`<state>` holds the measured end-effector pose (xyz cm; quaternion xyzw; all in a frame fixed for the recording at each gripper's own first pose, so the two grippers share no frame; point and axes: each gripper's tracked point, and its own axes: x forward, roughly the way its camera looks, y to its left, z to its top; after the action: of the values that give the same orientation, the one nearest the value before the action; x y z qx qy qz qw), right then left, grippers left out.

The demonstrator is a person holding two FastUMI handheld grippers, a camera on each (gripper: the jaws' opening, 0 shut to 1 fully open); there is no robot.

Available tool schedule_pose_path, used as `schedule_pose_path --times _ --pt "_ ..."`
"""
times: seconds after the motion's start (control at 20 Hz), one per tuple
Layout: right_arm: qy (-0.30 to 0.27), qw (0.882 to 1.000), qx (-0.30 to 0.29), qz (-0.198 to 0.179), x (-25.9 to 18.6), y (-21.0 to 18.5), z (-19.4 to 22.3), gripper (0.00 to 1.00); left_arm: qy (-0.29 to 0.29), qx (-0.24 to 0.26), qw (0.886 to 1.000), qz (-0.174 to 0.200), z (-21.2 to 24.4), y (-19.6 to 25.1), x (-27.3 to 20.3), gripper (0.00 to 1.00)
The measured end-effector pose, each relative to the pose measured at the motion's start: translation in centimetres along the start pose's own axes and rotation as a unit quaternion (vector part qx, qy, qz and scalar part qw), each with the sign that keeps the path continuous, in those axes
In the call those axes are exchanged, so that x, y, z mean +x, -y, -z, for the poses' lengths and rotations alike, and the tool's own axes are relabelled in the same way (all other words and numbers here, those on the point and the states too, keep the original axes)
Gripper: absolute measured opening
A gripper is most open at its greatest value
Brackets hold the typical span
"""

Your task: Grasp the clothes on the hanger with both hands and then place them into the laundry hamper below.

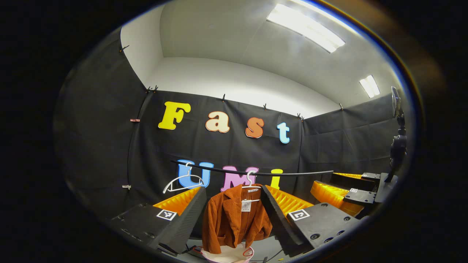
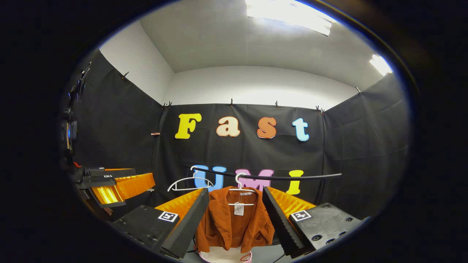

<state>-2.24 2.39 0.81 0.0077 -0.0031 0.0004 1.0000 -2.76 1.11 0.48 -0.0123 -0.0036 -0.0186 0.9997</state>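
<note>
Both cameras ride low and tilt upward, taking in much of the ceiling. The left gripper view looks forward between its own fingers at the rust corduroy jacket on the black rail, with the right gripper off to its right. The right gripper view faces the same jacket and rail (slightly nearer, more head-on), the left gripper at its left edge. Both share the empty white hanger and the hamper's rim.

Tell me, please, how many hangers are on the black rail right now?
2: an empty white wire hanger hangs toward the rail's left end, and a second white hanger beside it carries the rust-orange corduroy jacket.
</note>
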Motion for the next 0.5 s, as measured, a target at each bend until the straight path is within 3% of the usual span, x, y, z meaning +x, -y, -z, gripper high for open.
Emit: schedule_pose_path --times 0.5 --pt "-0.008 1.0 -0.007 0.019 -0.8 -1.8 0.3 0.95 -0.007 -0.01 1.0 0.018 0.3 -1.0 -0.5 0.95"
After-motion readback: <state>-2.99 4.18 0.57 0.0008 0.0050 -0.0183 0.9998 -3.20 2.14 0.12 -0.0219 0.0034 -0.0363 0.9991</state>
